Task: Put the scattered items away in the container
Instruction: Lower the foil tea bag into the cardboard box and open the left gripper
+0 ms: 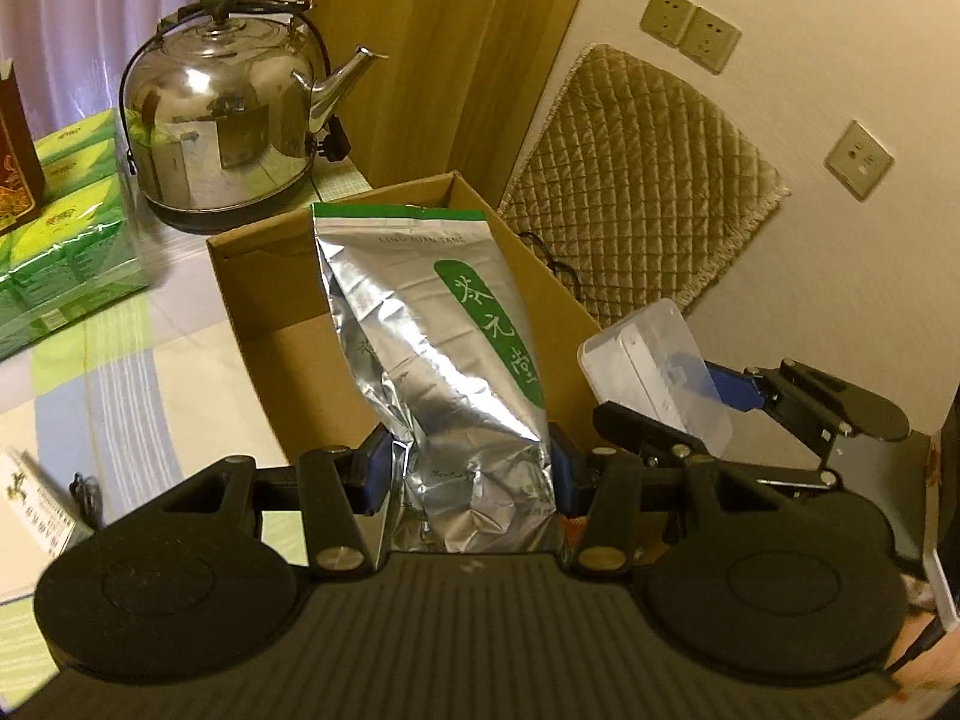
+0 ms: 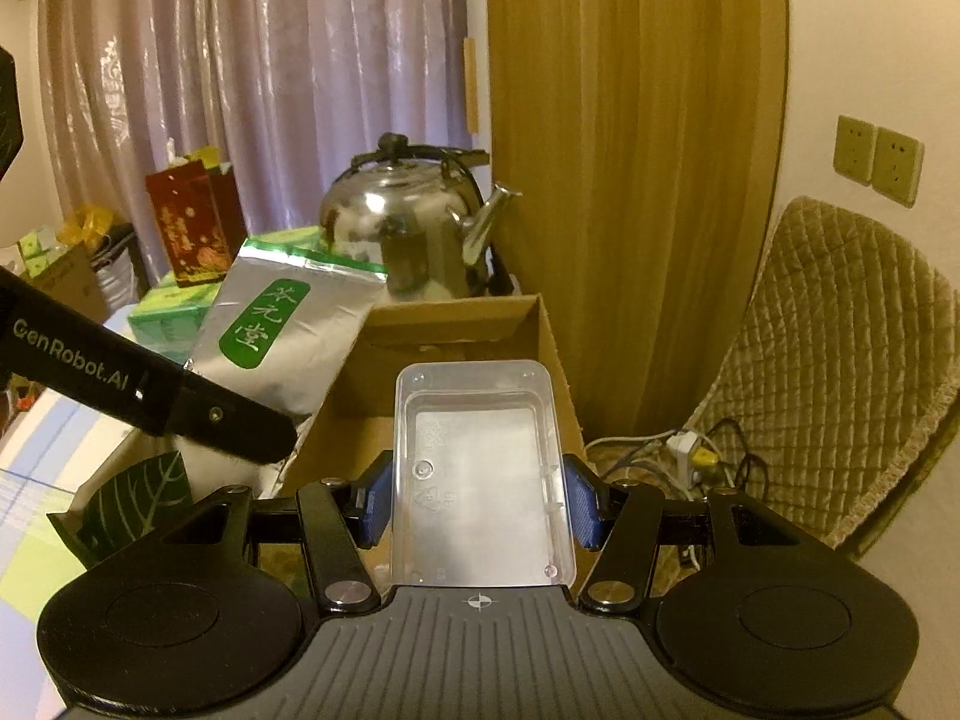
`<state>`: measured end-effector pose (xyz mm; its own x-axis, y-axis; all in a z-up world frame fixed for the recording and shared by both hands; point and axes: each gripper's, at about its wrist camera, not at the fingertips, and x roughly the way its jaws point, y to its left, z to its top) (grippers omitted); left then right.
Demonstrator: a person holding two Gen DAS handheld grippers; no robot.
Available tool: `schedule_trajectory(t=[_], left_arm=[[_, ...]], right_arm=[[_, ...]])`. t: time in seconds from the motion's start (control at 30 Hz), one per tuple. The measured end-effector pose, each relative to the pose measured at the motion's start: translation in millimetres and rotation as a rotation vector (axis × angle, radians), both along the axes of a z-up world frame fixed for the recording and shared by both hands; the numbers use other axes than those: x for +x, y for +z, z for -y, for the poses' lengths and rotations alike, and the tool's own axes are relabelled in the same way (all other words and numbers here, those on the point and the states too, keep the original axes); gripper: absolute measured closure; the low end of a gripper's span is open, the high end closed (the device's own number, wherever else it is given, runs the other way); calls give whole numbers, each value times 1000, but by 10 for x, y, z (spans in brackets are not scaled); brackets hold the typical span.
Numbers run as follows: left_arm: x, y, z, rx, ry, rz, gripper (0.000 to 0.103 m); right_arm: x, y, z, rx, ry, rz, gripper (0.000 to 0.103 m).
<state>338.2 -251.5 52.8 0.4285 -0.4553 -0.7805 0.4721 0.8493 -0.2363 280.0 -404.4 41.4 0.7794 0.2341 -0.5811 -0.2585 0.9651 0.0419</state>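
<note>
A home room: curtains [image 2: 240, 60], kettle [image 1: 228, 120], quilted chair cushion [image 1: 648, 180].

foil pouch [image 1: 438, 360] standing over cardboard box [image 1: 270, 324], between left gripper [image 1: 465, 468] fingers. plastic tray [image 2: 480, 468] sitting right of pouch, over box's right side, in right gripper [image 2: 477, 501]. kettle [image 1: 228, 120] sitting behind box; stacked cartons [image 1: 60, 228] lying left of kettle.

right claw [image 2: 477, 501] clamped on clear plastic tray [image 2: 480, 468], held over open cardboard box [image 2: 540, 330]; left claw's black arm [image 2: 150, 384] holds silver tea pouch [image 2: 282, 336] at box's left edge; steel kettle [image 2: 414, 228] behind
</note>
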Motion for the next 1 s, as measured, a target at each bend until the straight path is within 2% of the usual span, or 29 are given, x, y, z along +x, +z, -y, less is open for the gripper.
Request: schedule_trajectory(t=[0.27,0.43,0.67,1.0], left_arm=[[428,-257,61,-31,55,-54,58],[598,-395,85,-25,75,-71,58],[740,-544,80,-24,96,-87,58],[814,-655,39,-24,123,-96,56]], right_arm=[[351,-155,10,-30,-1,-17,49],[513,-263,0,-43,2,-31,49],[606,-381,-44,-66,7,-39,49],[657,-386,-93,-87,18,-37,49]])
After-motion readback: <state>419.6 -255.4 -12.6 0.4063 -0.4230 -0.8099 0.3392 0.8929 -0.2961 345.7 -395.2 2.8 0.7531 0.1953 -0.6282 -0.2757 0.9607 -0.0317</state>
